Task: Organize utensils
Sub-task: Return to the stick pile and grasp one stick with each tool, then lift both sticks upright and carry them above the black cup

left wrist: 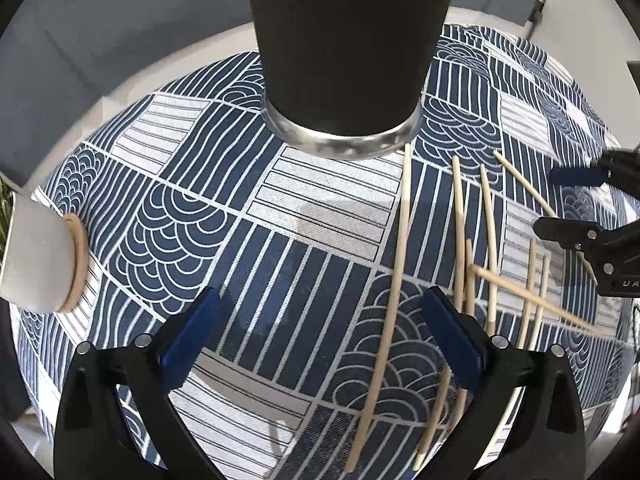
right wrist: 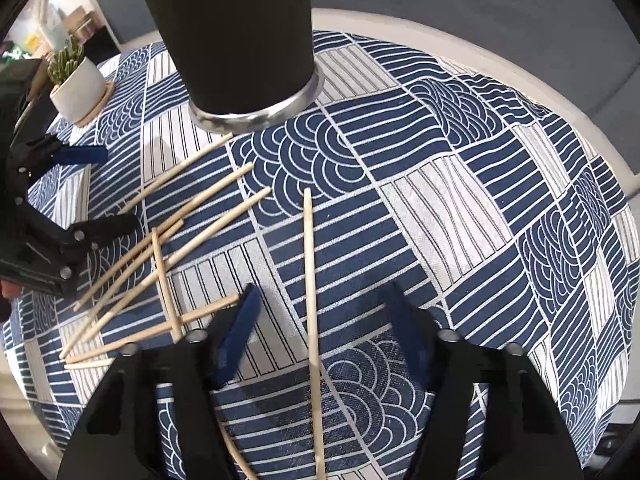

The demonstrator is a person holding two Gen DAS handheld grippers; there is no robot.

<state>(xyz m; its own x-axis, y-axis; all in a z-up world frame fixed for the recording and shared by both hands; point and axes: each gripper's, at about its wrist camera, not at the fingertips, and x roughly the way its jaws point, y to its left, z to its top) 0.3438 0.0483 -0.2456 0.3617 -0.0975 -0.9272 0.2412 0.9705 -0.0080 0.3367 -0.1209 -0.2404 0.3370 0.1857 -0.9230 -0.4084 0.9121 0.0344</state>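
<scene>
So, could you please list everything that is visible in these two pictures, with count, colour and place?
tumbler: one, black with silver base, far middle of the table
chopsticks: about nine, pale wood, scattered before the tumbler; one lies apart between the right jaws
plant pot: one, white, on a wooden coaster, far left
tablecloth: one, blue and white patterned
left gripper: black, blue pads, open
right gripper: black, blue pads, open astride the lone chopstick
</scene>
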